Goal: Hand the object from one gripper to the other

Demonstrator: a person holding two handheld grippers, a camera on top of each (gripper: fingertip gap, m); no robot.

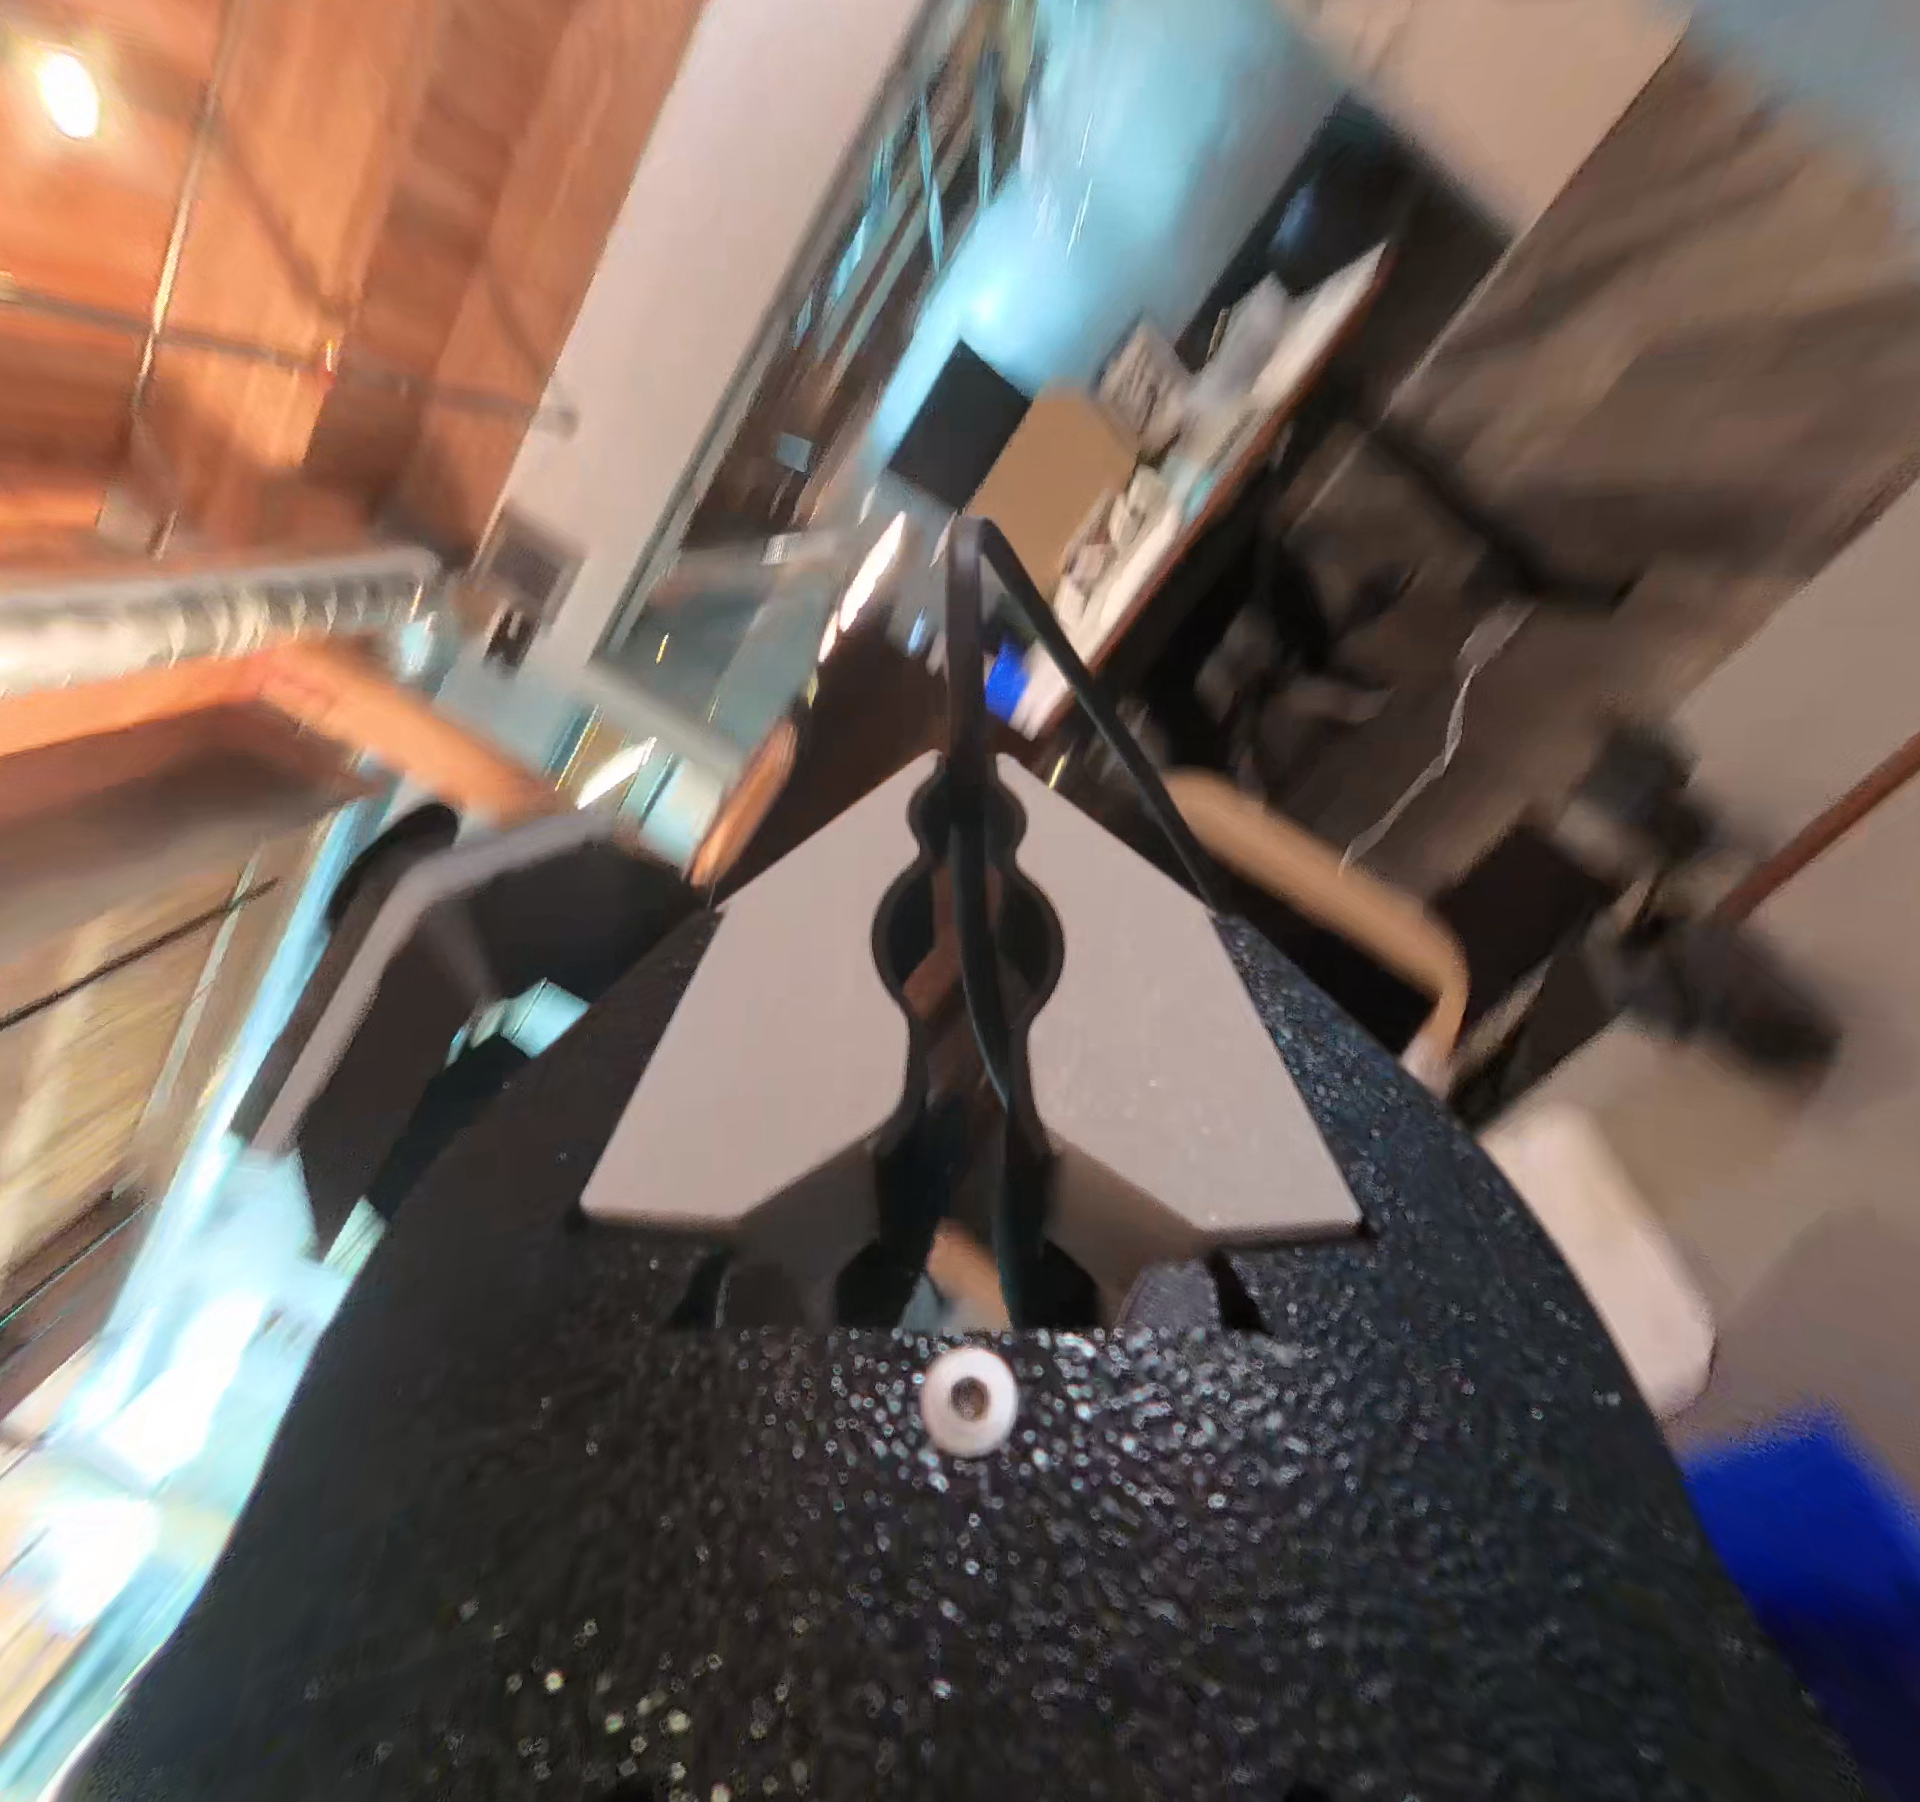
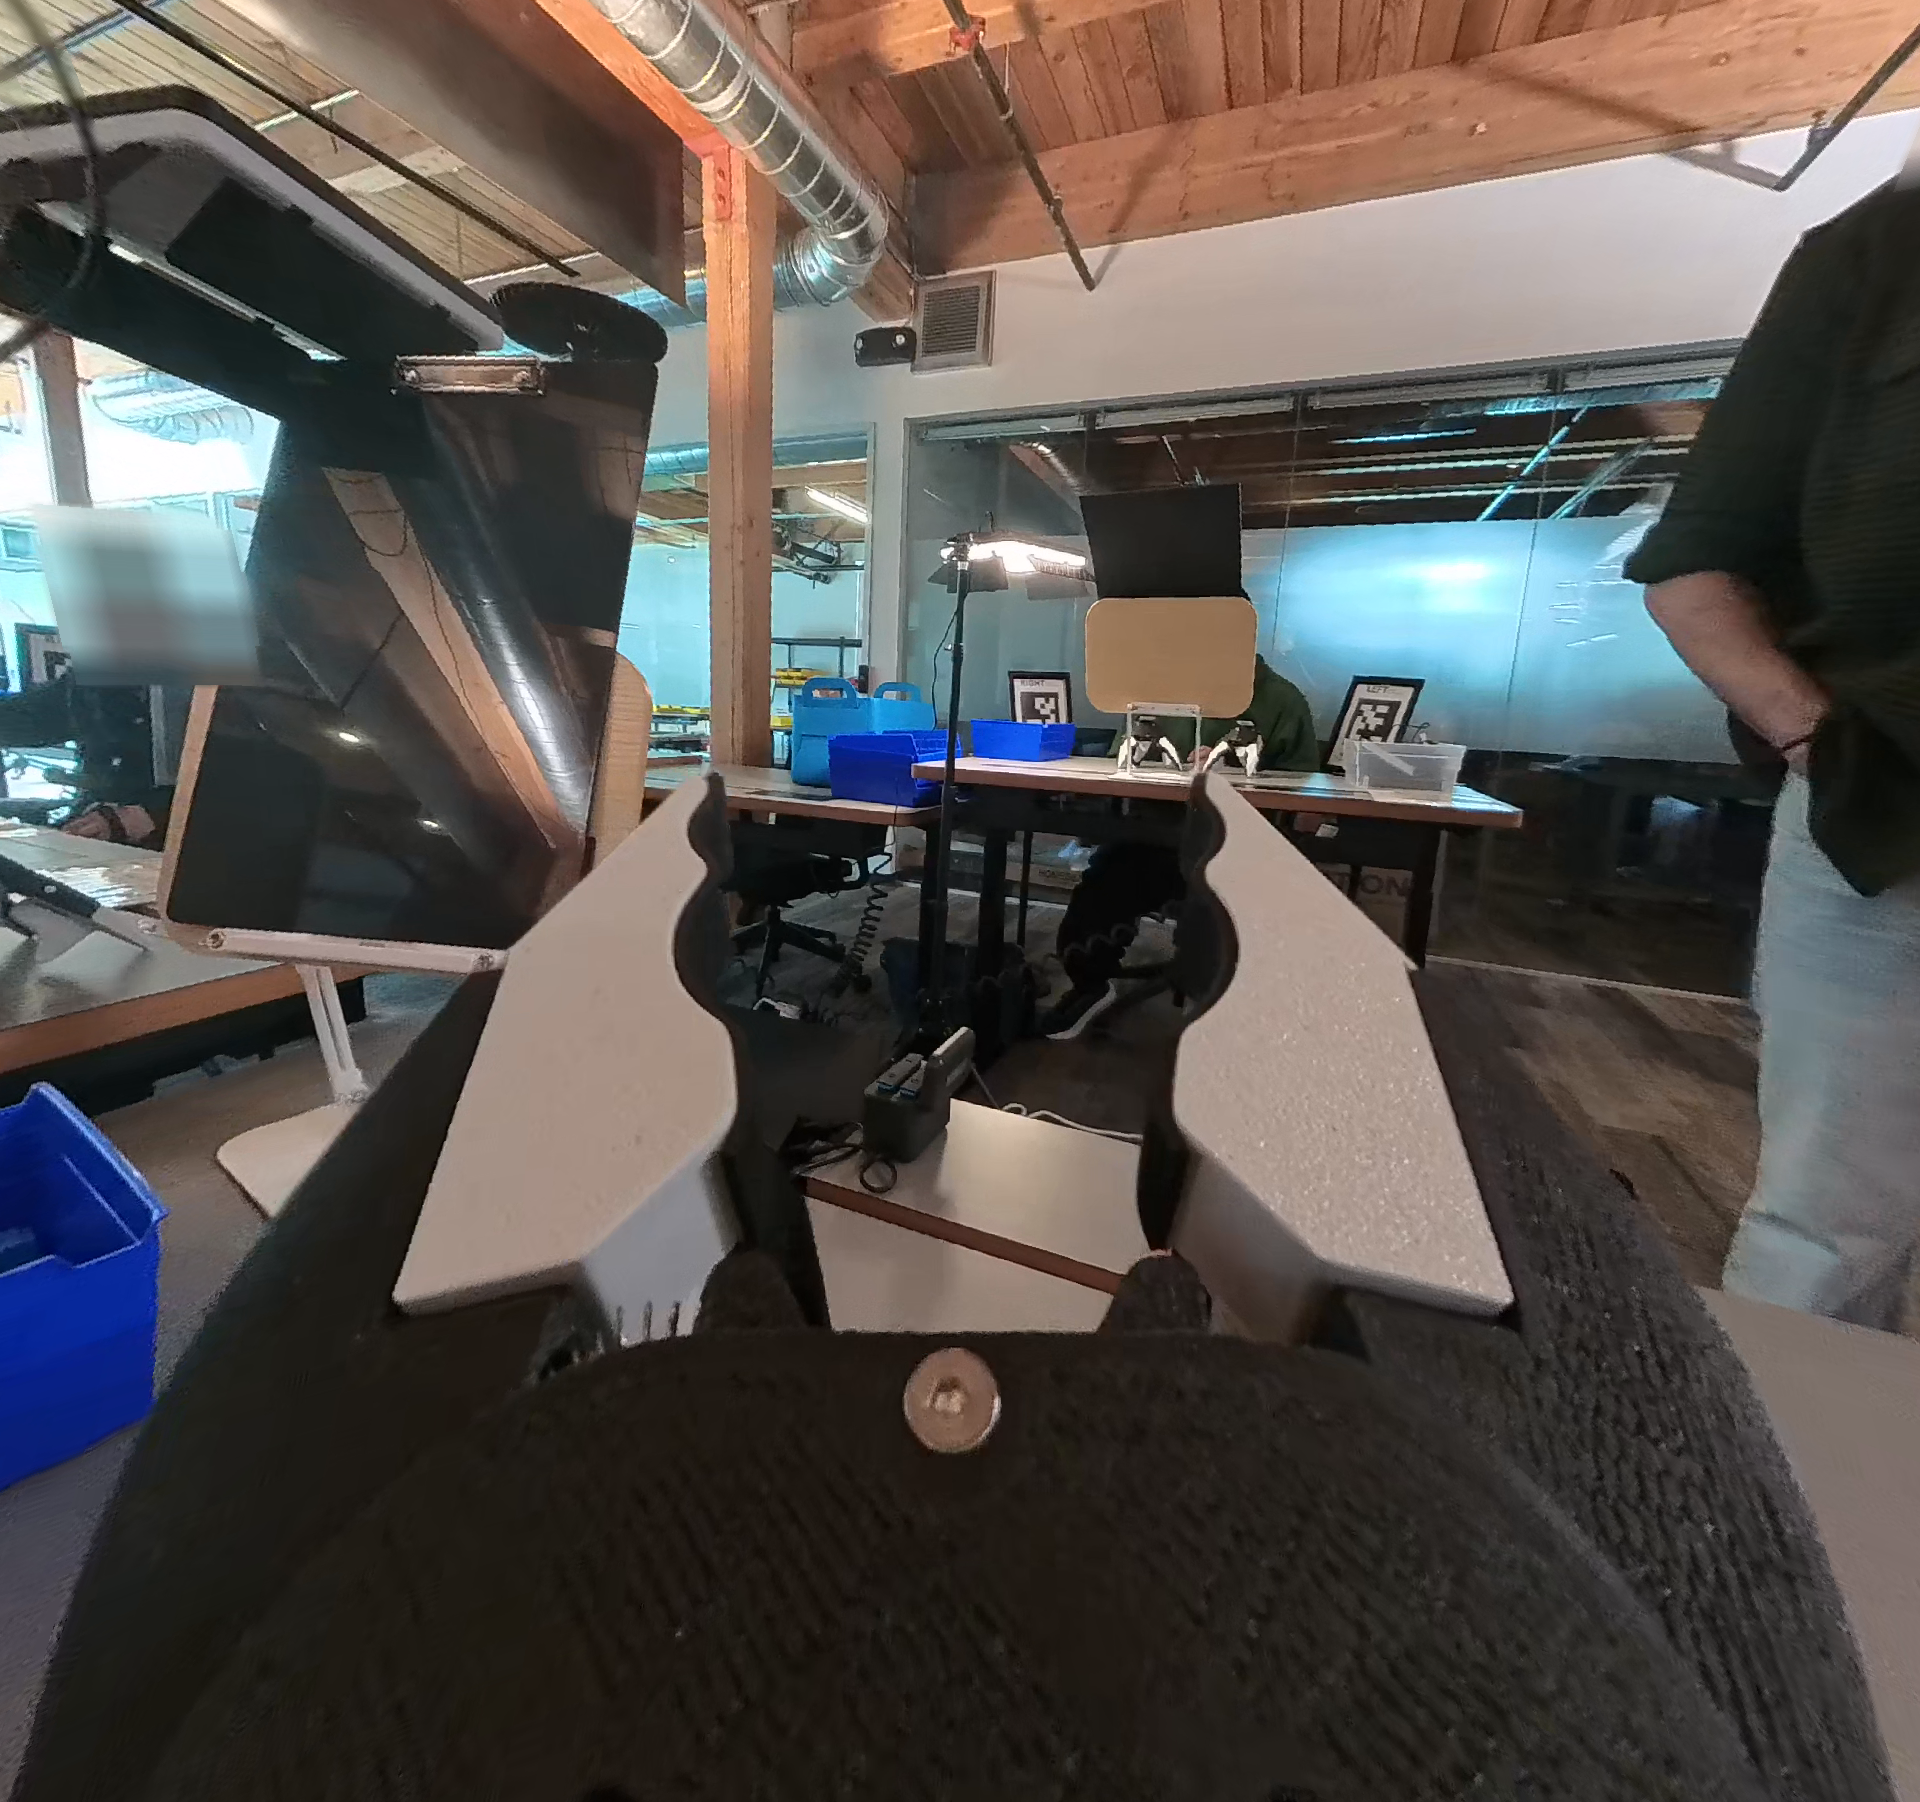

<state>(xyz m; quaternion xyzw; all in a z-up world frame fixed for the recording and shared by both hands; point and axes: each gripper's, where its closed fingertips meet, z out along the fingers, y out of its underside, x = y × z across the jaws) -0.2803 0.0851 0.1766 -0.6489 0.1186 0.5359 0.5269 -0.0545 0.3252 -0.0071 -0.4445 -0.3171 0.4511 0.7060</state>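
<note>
The left tongs are clamped together on a thin black cable tie. Its band runs up through the scalloped gap between the two grey fingers, loops over just past the tips, and trails back down along the right-hand finger. Pinching it near the tips leaves the loop sticking out forward, which seems meant to give the other tongs something free to catch.

The right tongs stand wide apart with nothing between them, probably held that way to receive the tie. Through their gap a small white worktop shows below, carrying a dark battery charger.

The left wrist view is heavily smeared and steeply tilted, so only the tie and its own fingers read clearly; the right tongs cannot be made out in it. The right wrist view is sharp and level but shows no cable tie. It shows the room instead: a dark screen on a stand at left, a person standing at right, and farther worktops with blue bins. By that, the handover appears not yet begun.
</note>
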